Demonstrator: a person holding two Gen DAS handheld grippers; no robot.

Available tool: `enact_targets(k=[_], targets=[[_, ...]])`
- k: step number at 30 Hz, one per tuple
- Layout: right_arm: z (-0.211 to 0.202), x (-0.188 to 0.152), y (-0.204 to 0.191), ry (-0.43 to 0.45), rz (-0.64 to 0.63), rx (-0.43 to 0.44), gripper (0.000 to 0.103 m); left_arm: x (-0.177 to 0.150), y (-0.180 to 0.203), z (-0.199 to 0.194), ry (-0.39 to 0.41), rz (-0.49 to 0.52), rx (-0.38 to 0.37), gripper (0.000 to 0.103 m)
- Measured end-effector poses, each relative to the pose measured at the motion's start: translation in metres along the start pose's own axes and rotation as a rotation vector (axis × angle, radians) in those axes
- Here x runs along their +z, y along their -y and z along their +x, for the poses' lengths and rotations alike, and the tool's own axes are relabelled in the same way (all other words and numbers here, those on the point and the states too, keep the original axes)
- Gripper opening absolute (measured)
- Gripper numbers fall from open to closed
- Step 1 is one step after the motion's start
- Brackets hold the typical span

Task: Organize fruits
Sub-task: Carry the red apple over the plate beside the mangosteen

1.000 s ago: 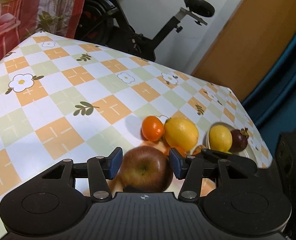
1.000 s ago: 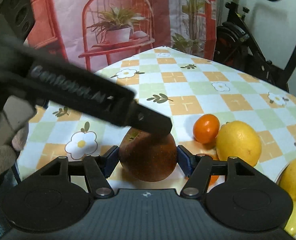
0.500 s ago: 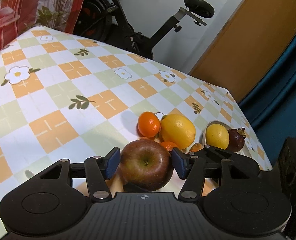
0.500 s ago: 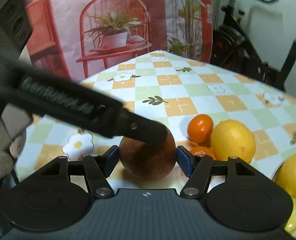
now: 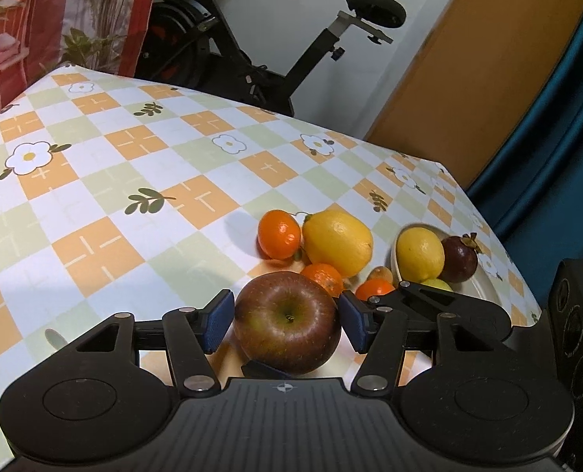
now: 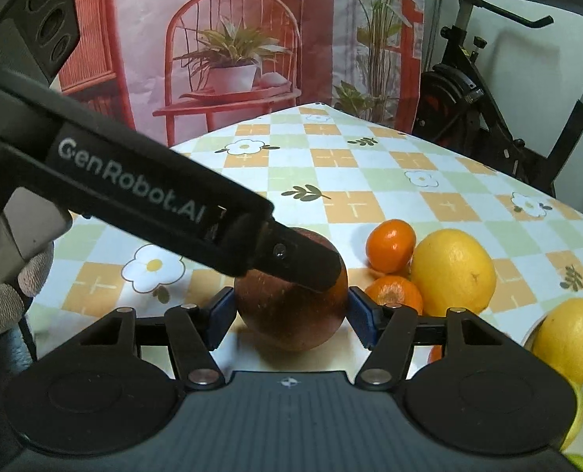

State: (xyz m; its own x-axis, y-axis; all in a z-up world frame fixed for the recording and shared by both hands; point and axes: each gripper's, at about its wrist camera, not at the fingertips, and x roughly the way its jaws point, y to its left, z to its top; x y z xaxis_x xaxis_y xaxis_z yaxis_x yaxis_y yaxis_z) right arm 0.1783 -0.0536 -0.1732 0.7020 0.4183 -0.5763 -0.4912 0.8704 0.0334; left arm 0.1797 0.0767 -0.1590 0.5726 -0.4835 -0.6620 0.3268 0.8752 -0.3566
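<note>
We see a dark red apple (image 5: 287, 326) with a small stem hollow on top, resting on the checkered tablecloth (image 5: 94, 181). Our left gripper (image 5: 283, 324) stands about half open around it, with a thin gap at each blue pad. Our right gripper (image 6: 291, 316) is closing on the same apple (image 6: 291, 314), its pads at the skin. Behind lie two mandarins (image 5: 279, 234) and a lemon (image 5: 338, 242), then a bowl (image 5: 484, 287).
</note>
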Motion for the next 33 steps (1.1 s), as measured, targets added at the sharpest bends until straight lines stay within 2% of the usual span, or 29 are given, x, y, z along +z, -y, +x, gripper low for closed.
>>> enact_targets(k=[7,12,18,25,33], targets=[[-0.022,-0.001,0.005,0.048,0.034,-0.002,0.063,0.006,0.018,-0.010,0.030,0.027,-0.025,0.060],[-0.049,0.001,0.015,0.107,0.077,-0.020,0.063,0.017,0.046,-0.015,0.050,0.086,-0.048,0.061],[-0.087,-0.004,0.035,0.165,0.126,-0.081,0.063,0.028,0.091,-0.004,0.037,0.169,-0.099,0.061],[-0.135,-0.027,0.074,0.205,0.196,-0.187,0.063,0.031,0.149,0.032,-0.016,0.271,-0.175,0.061],[-0.161,-0.066,0.123,0.166,0.312,-0.306,0.063,0.021,0.202,0.096,-0.137,0.348,-0.227,0.061]])
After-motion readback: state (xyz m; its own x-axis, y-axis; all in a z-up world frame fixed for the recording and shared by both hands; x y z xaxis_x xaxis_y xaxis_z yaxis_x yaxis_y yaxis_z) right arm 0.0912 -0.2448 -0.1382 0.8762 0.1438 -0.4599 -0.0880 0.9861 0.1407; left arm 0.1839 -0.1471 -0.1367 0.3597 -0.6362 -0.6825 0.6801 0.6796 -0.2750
